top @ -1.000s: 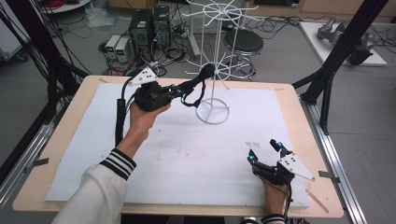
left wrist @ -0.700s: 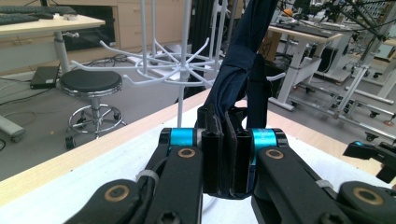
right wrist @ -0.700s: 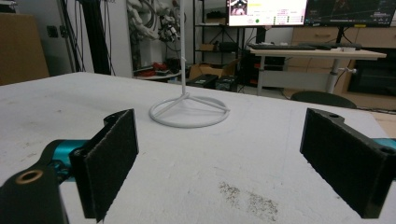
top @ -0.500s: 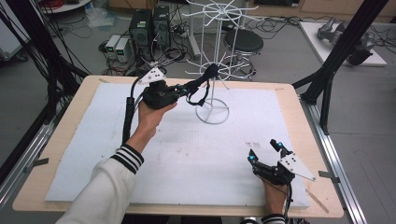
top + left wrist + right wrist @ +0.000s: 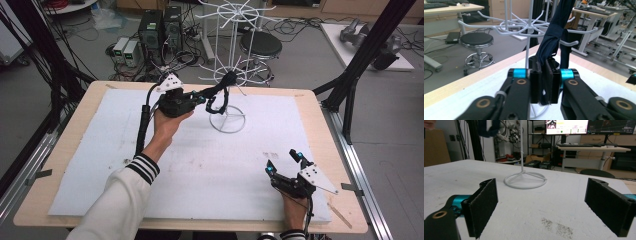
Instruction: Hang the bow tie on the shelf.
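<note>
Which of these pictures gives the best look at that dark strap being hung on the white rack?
The left gripper view: the dark strap fills the centre, clamped between the jaws and draped against a rack hook. The high view shows it small. The right gripper view shows only a blurred dark scrap at its top edge.

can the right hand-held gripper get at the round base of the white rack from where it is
Probably yes. The right hand-held gripper sits open near the table's front edge, and only bare white mat lies between it and the rack base. The left hand-held gripper holds a dark strap higher up, off that path.
</note>
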`<state>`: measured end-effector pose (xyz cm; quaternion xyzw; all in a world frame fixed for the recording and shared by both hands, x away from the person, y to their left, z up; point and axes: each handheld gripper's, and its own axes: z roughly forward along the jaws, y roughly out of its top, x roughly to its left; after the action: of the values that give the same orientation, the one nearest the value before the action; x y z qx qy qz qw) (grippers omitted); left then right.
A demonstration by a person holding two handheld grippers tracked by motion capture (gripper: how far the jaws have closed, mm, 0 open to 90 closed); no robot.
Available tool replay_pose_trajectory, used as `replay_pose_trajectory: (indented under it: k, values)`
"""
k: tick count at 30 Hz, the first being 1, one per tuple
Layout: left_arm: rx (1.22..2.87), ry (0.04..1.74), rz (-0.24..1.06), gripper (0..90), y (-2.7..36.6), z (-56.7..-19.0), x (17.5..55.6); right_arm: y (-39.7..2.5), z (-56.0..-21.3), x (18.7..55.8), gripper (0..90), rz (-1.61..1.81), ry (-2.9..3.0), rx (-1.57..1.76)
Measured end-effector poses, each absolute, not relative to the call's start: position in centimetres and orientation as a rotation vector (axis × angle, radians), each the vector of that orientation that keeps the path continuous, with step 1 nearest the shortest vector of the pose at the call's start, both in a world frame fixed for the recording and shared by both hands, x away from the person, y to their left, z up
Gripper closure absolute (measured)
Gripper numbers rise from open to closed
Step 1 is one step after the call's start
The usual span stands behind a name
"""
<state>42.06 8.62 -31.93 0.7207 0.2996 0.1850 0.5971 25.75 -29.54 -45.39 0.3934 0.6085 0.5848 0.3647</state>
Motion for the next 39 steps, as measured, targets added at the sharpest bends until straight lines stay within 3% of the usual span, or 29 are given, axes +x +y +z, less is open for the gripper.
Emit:
replay_pose_trajectory:
  k: [6, 9, 11, 20, 32, 39]
  values:
    - [1.688, 0.748, 0.481, 47.9, 8.8, -32.5, 42.1, -29.5, -45.4, 25.7, 10.5, 1.509, 1.559, 1.013]
    - [1.707, 0.752, 0.509, 25.0, 9.1, -33.2, 41.6, -29.5, -45.4, 25.7, 10.5, 1.508, 1.560, 1.017]
    - [1.697, 0.738, 0.550, 18.5, 9.6, -33.7, 40.8, -29.5, -45.4, 25.7, 10.5, 1.509, 1.560, 1.019]
    - [1.635, 0.648, 0.616, 17.2, 14.7, -35.4, 37.1, -29.5, -45.4, 25.6, 10.5, 1.501, 1.557, 1.012]
    - [1.488, 0.692, 0.654, 15.9, 24.8, -40.9, 32.1, -29.4, -45.4, 25.6, 10.5, 1.492, 1.561, 1.012]
    - [1.424, 0.694, 0.697, 15.2, 27.6, -43.7, 29.1, -29.4, -45.4, 25.6, 10.5, 1.493, 1.560, 1.016]
